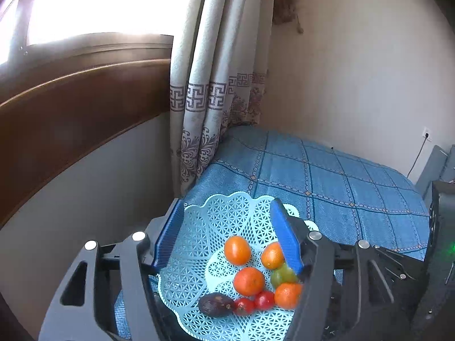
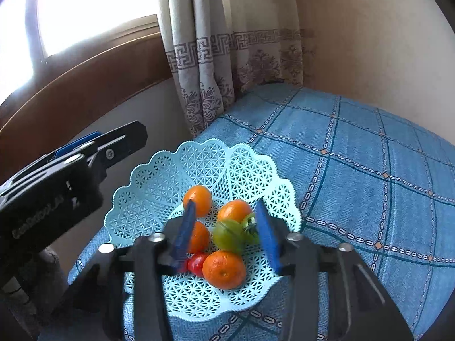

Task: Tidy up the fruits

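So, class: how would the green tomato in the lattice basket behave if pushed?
The green tomato looks round and smooth, so it would probably roll. Oranges crowd it, likely stopping it soon. The shallow basket curves upward, probably keeping it inside.

Lattice basket (image 2: pixel 159 176) on blue checked bench (image 2: pixel 369 170): four oranges (image 2: pixel 224 269), green tomato (image 2: pixel 229 234), red tomato (image 2: pixel 198 263). Right gripper (image 2: pixel 227 231) above, jaws apart around the green tomato. Left gripper (image 2: pixel 93 150) at left; curtain (image 2: pixel 216 56) behind.

Both wrist views look down, close — sharing the basket (image 1: pixel 199 227) of fruit.
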### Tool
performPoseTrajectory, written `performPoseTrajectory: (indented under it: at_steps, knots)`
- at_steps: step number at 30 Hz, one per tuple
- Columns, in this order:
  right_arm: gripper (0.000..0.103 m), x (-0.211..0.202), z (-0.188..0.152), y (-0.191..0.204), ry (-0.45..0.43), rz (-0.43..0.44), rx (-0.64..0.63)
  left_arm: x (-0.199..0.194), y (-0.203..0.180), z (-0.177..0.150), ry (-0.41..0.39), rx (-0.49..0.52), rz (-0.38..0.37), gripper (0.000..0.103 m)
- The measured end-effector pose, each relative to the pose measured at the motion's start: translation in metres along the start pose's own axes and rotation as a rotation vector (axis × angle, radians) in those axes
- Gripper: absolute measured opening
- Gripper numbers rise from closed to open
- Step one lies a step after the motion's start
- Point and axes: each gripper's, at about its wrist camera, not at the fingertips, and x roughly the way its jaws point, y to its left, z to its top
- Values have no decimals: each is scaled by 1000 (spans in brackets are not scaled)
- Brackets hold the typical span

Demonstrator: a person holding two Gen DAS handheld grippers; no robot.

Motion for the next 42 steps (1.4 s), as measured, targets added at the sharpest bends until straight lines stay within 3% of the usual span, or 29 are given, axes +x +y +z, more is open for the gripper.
performPoseTrajectory:
  at_steps: [7,14,17,21,23,42]
  knots:
    - [52,-5,-3,-7,-5,-4,21,0,1,0,-7,-8,9,85]
    - [55,-11,-9,-14,-15,-13,42,0,0,1,-9,-2,8,94]
    - [71,-15,-13,-20,-22,-17,58,0,0,0,-10,3,6,97]
    - [76,-24,-20,-25,-47,-42,55,2,-1,0,-5,5,12,98]
    - [84,-28,-23,-26,-58,-51,50,1,-3,-1,-4,8,12,98]
    - [94,-62,-35,-29,-127,-112,6,-19,-9,-24,-10,135,53,100]
